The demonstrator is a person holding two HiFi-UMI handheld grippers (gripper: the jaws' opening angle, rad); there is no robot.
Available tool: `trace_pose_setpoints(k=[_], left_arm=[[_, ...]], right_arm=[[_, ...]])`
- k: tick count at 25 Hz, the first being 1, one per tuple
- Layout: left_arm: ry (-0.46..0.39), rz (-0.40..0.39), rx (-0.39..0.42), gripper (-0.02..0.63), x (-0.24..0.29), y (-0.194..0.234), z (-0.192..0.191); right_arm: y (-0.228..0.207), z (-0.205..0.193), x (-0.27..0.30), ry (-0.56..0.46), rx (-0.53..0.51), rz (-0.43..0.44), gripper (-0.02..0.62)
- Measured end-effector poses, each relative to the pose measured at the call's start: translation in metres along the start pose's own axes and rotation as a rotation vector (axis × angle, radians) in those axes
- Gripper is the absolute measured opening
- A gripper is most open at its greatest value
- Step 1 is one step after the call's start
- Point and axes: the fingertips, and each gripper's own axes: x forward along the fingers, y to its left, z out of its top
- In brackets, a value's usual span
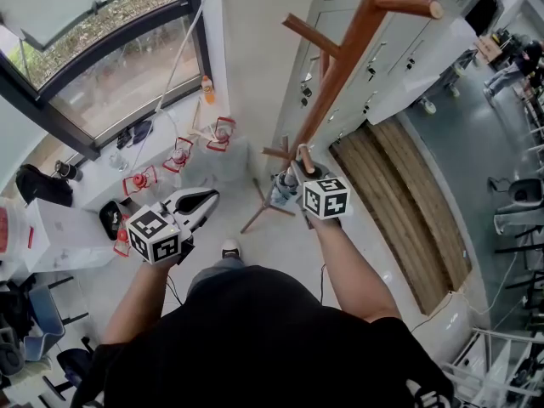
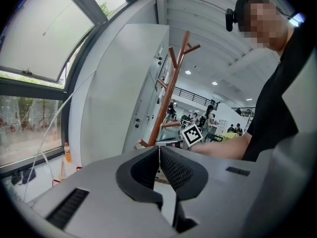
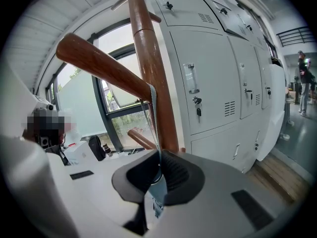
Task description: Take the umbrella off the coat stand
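Note:
The wooden coat stand (image 1: 340, 66) rises right in front of me, and its pole (image 3: 153, 83) fills the right gripper view. A pale blue-grey folded umbrella (image 3: 157, 195) hangs by a thin strap (image 3: 152, 118) looped over a peg (image 3: 99, 66). My right gripper (image 3: 159, 157) is shut on the umbrella's top just under that peg, and in the head view it (image 1: 299, 170) sits against the pole with the umbrella (image 1: 285, 187) below it. My left gripper (image 1: 208, 199) hangs off to the left, apart from the stand, its jaws (image 2: 159, 150) shut on nothing.
White lockers (image 3: 218, 83) stand close behind the stand. A wooden platform (image 1: 408, 194) lies at their foot. The stand's feet (image 1: 259, 213) spread on the floor. Red-and-white items (image 1: 178, 155) and an orange bottle (image 1: 206, 87) sit below the window (image 1: 102, 66). A cluttered table (image 1: 59, 228) is at left.

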Motion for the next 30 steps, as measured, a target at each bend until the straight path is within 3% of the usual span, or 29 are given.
trace_pose_setpoints(k=[16,30], left_arm=[[0.015,-0.008,-0.004,0.025,-0.001,0.002,-0.002],[0.017,-0.012,0.009,0.025,-0.002,-0.008,-0.001]], right_arm=[[-0.001,0.002,0.001,-0.009,0.041,0.002,0.012],[0.001,0.018,-0.019,-0.048,0.002,0.014,0.012]])
